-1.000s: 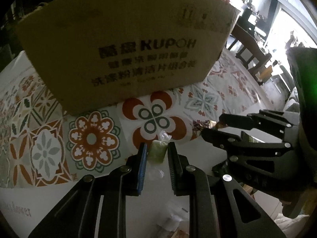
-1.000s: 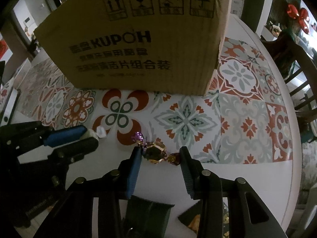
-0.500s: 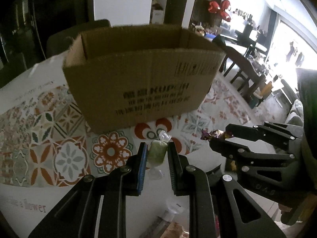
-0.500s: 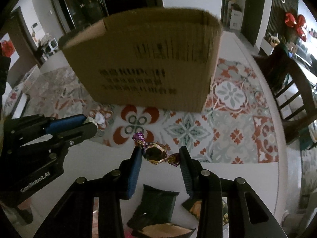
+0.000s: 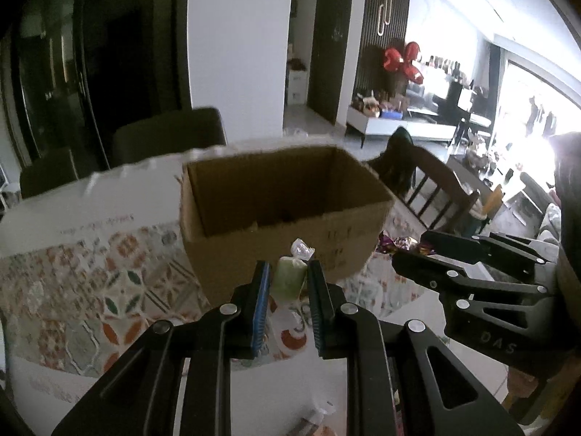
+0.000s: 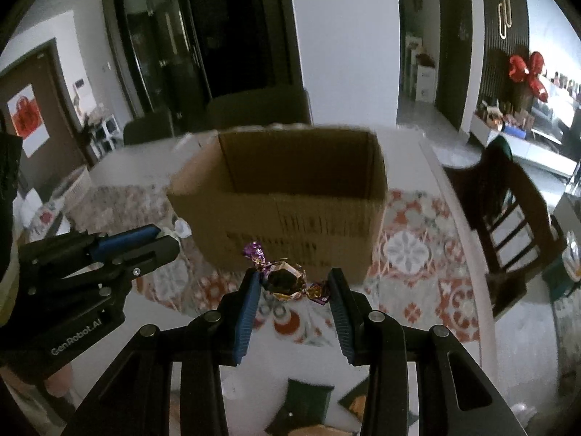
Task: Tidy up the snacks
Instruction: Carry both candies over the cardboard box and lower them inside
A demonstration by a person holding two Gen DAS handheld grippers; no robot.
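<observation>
Left gripper (image 5: pixel 288 283) pinches a soft green candy (image 5: pixel 288 280); right gripper (image 6: pixel 293 290) holds a foil candy (image 6: pixel 285 279). Both hang before the open cardboard box (image 6: pixel 290 210).

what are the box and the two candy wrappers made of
Cardboard box: plain brown corrugated cardboard, matte, with printed black markings.
Gold candy in the right gripper: shiny metallic foil or film, glinting, with purple twisted ends.
Green candy in the left gripper: probably clear plastic film, judging by its see-through twisted tip.
</observation>
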